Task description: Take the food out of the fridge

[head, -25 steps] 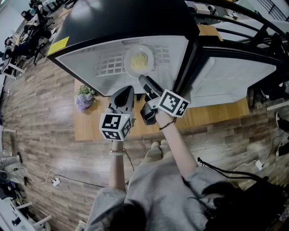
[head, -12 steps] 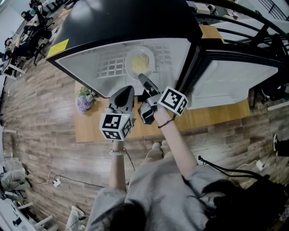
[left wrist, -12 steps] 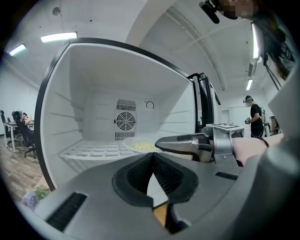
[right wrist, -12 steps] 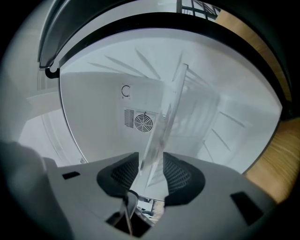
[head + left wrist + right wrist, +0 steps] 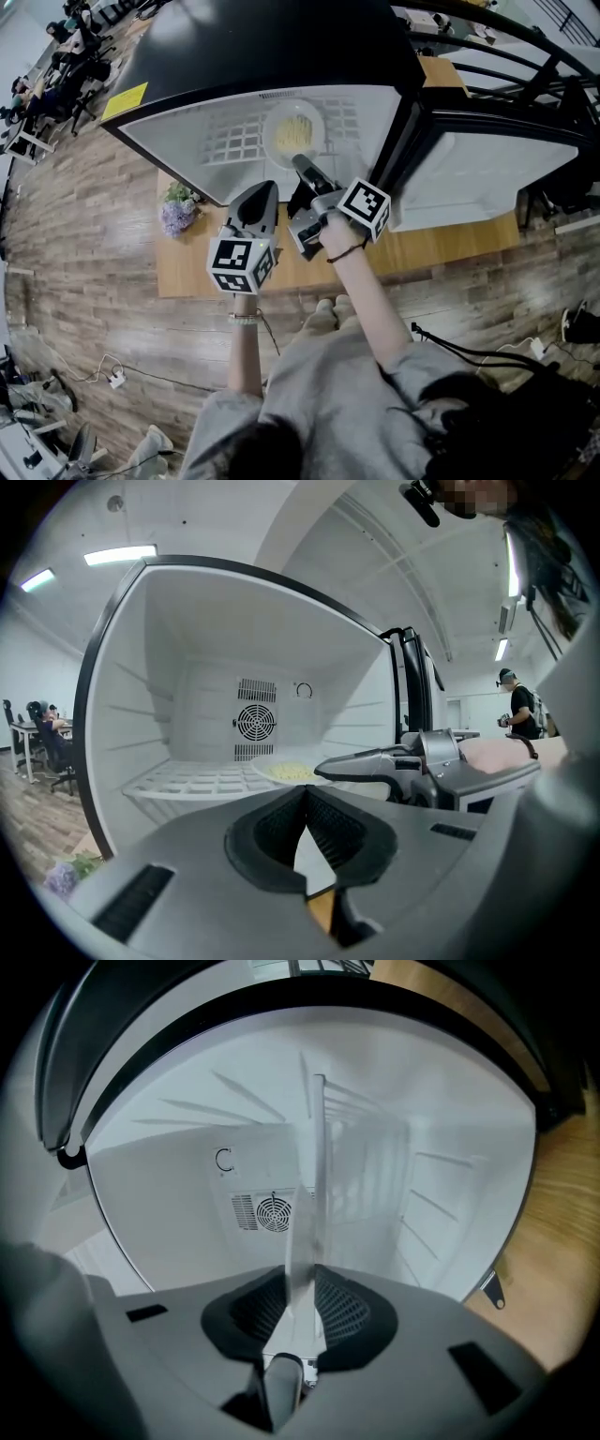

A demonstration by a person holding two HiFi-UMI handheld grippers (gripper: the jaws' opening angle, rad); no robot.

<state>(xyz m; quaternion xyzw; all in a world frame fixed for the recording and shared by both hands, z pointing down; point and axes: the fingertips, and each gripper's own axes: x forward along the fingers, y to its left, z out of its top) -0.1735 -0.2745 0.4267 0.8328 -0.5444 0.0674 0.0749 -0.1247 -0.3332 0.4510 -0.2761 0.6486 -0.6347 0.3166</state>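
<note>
Inside fridge point(image 5: 281, 56), right tool point(image 5: 299, 160) just closed on round white plate point(image 5: 273, 122); left tool point(image 5: 263, 188) clenched.

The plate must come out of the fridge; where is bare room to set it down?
The wooden top is bare along its right half, below the open door. Flowers crowd its left end.

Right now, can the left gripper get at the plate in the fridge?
Probably yes: the fridge stands open just ahead of it, though the right gripper, jaws just closing on the plate's rim, crowds the near side.
</note>
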